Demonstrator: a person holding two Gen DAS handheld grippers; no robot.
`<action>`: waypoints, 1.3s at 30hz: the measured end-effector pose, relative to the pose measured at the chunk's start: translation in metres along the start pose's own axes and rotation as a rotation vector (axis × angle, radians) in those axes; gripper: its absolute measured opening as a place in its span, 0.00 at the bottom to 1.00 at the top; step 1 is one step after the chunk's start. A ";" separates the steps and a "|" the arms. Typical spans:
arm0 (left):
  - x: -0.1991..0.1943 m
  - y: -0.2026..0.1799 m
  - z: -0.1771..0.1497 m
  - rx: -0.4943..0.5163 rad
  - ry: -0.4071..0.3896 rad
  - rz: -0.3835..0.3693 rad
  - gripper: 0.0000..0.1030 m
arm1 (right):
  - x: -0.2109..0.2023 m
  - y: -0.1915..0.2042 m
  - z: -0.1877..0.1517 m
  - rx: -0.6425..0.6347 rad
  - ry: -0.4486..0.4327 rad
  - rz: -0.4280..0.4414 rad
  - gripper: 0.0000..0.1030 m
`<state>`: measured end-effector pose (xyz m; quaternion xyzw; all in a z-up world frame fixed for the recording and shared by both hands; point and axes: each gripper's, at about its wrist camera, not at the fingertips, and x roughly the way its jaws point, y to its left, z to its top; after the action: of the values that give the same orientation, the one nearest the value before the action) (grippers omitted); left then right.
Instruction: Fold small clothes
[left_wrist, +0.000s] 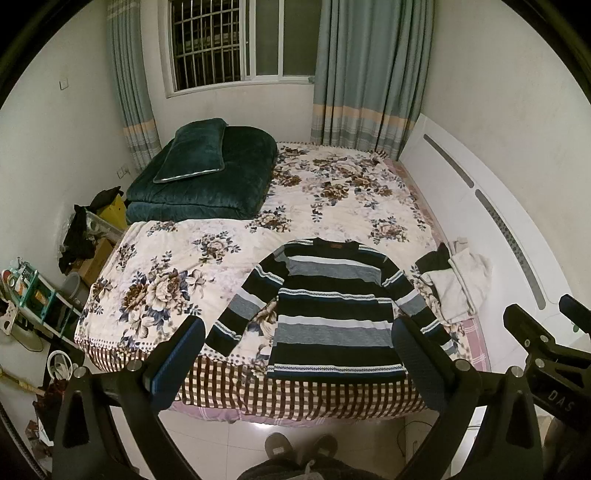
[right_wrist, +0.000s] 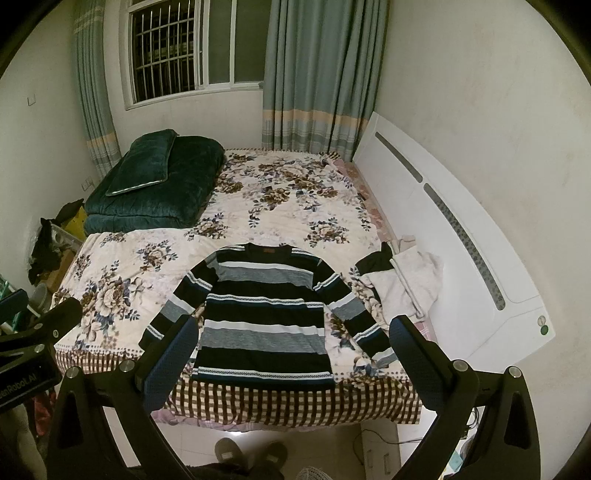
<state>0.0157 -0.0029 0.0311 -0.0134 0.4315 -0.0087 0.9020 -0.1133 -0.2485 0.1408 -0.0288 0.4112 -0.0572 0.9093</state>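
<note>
Left wrist view is showing my left gripper (left_wrist: 297, 354) hanging in the air with its two black fingers spread wide and nothing between them. Beyond it, the black, grey and white striped long-sleeved sweater (left_wrist: 332, 314) is lying flat on the floral bedspread (left_wrist: 166, 280), collar toward the window, hem at the near edge, both sleeves angled outward. In the right wrist view I am holding my right gripper (right_wrist: 293, 354) the same way, fingers parted and empty, above the near edge of the bed. A small pile of white and black clothes (right_wrist: 402, 280) is sitting just beside the sweater's right sleeve, against the white headboard (right_wrist: 461, 229). A folded dark green quilt (right_wrist: 155, 184) is lying at the far left corner.
</note>
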 end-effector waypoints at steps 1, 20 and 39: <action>0.000 0.000 0.000 0.000 -0.001 -0.001 1.00 | 0.000 0.000 0.000 0.000 0.000 0.001 1.00; 0.108 -0.003 0.021 0.047 0.008 0.059 1.00 | 0.120 -0.092 -0.043 0.299 0.164 -0.056 1.00; 0.461 -0.049 -0.035 0.093 0.355 0.305 1.00 | 0.572 -0.404 -0.307 1.144 0.538 -0.107 0.76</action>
<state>0.2770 -0.0650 -0.3480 0.0952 0.5794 0.1055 0.8026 -0.0020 -0.7234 -0.4475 0.4565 0.5277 -0.3187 0.6415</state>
